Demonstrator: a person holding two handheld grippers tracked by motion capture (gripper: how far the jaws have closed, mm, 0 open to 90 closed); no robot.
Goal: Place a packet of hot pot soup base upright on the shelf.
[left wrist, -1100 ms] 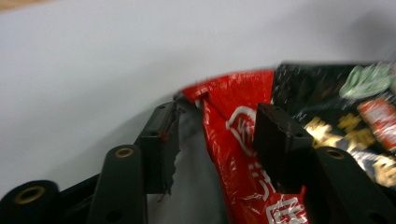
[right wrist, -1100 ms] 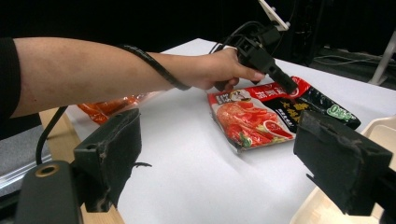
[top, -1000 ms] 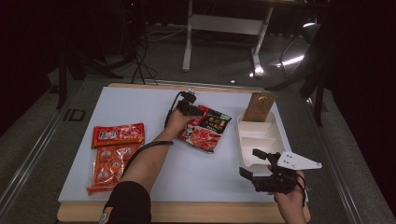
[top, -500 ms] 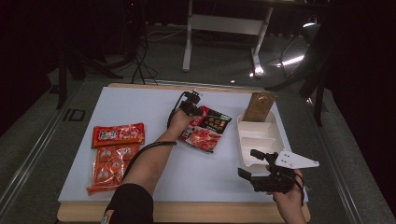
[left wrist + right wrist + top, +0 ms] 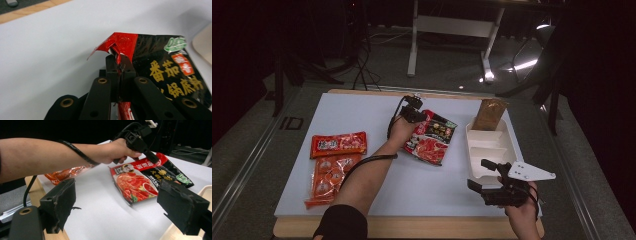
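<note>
— Where's the sauce packet?
— Mid-table, its corner pinched in my left hand-held gripper; bare mat in front.
— The white tray?
— Compartments empty, brown pouch at its far end. Right hand-held gripper spread.

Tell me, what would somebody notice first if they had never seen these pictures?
Probably the red and black soup packet in the middle of the white table, because the left gripper is pinching its crumpled top corner. Next, two bright orange snack packs lie at the table's left side. A white tray sits on the right, with the open right gripper hovering just in front of it.
</note>
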